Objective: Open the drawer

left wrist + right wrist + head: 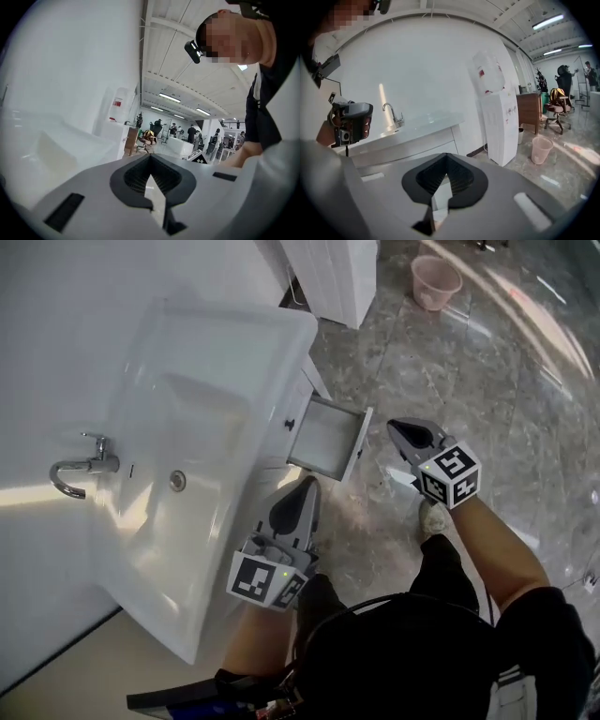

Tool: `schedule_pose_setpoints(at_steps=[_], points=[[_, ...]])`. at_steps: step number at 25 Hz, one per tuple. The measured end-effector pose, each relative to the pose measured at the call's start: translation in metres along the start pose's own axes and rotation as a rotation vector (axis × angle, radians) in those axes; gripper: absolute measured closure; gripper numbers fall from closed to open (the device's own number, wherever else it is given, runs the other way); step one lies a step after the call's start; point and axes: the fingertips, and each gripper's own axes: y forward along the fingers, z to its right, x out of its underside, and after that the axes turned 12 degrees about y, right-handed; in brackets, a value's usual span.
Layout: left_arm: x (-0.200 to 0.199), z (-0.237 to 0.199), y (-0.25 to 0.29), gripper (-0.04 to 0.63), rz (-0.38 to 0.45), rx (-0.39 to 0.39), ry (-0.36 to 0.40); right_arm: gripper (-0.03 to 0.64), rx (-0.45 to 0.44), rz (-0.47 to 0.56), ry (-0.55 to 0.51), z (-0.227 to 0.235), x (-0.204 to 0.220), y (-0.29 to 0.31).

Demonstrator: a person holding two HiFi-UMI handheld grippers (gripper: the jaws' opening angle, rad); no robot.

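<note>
Right gripper [398, 427] closed, drawer [328, 439] out — under sink [272, 329]

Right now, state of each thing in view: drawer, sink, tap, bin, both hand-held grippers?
drawer: pulled out of the cabinet, looks empty inside.
sink: nothing in the basin, no water seen.
tap: no water seen running.
pink bin: upright on the floor.
left hand-held gripper: jaws together, nothing held.
right hand-held gripper: jaws together, nothing held.
</note>
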Motion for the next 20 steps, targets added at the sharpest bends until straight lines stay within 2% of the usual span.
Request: schedule_pose_setpoints(at_steps=[7,10,17,20], points=[[-0.105,-0.025,-0.063,0.604,0.047,-0.115,0.015,0.615,-0.045,-0.009,-0.062,-0.068,-0.095,-0.026],[-0.137,-0.036,-0.088,0.604,0.082,-0.157,0.030,0.615,-0.085,-0.018,-0.138,-0.097,-0.129,-0.024],[-0.178,-0.073,-0.157,0.604,0.135,-0.327,0.037,0.615,-0.168,0.010,-0.231,-0.156,-0.199,-0.013],[-0.189,-0.091,-0.193,0.604,0.151,-0.414,0.018,0.615,-0.210,0.008,-0.272,-0.187,-0.223,-0.005]])
